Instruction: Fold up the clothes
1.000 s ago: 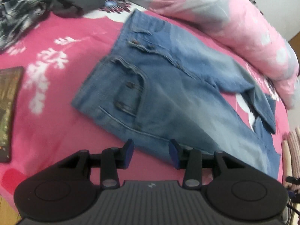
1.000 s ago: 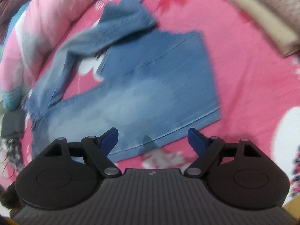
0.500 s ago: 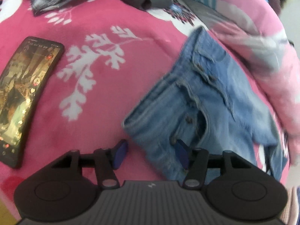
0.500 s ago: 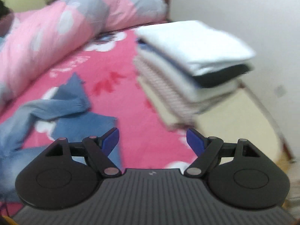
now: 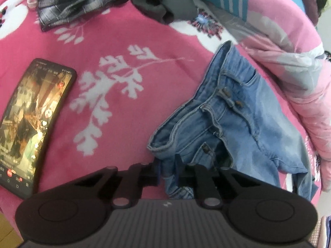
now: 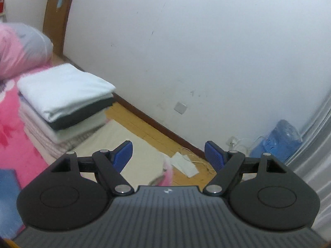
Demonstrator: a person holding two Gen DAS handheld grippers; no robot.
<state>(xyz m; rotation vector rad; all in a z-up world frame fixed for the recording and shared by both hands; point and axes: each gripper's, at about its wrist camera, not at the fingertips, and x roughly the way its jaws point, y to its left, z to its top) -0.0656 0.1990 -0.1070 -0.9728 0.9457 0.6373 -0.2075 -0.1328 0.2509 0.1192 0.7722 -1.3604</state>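
Observation:
Light blue jeans (image 5: 238,124) lie bunched on the pink flowered bedspread (image 5: 124,62), waistband toward me. My left gripper (image 5: 167,167) points down at the near waistband corner. Its jaws are closing, and denim is pinched between the pads. My right gripper (image 6: 168,155) is raised off the bed, open and empty, facing the white wall. In the right wrist view, a stack of folded clothes (image 6: 62,91) sits at the bed's edge to its left. A blurred blue patch of the jeans (image 6: 8,196) shows at the lower left.
A lit phone (image 5: 35,124) lies on the bedspread left of my left gripper. A plaid garment (image 5: 72,2) and a dark one (image 5: 163,2) lie at the far side. A pink quilt (image 5: 289,41) runs along the right. A blue water bottle (image 6: 277,140) stands by the wall.
My left gripper slid to the jeans' waistband corner and closed on the denim. My right gripper swung up from the jeans' legs and now faces the wall.

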